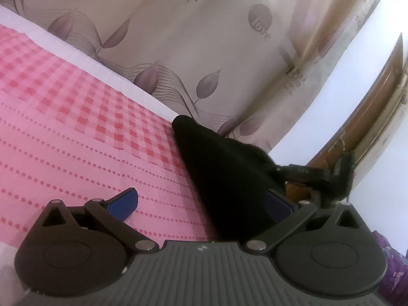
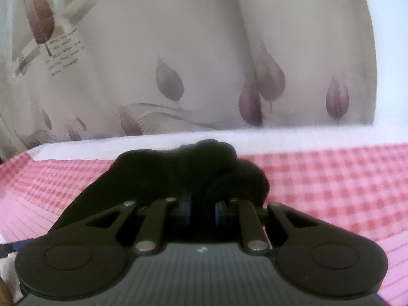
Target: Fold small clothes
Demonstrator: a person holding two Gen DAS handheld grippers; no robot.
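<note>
**A:** On the pink bedspread [image 1: 76,132], far left, what's done?

**B:** Little that I can judge. That side lies bare. The left gripper [image 1: 201,204] has its jaws spread wide; one blue pad [image 1: 122,201] sits clear of everything, and the black garment [image 1: 224,178] runs up between the jaws, covering the other pad. Nothing is pinched there.

**A:** And the garment itself?

**B:** It lies at the right end of the spread in the left view, rising toward the second tool. In the right view the right gripper [image 2: 202,204] has its jaws drawn nearly together, clamped on a bunched handful of the same black garment [image 2: 204,163], lifted off the bed.

**A:** So a fold is under way?

**B:** My guess: an edge is being carried over. No flat, finished fold shows; laying it down and squaring it remain.

**A:** Any writing?

**B:** The curtain [image 1: 204,38] carries print. I read "love" in a round motif [image 1: 260,20], plus small lines including "trembling" and "passing". The rest is too blurred.
</note>
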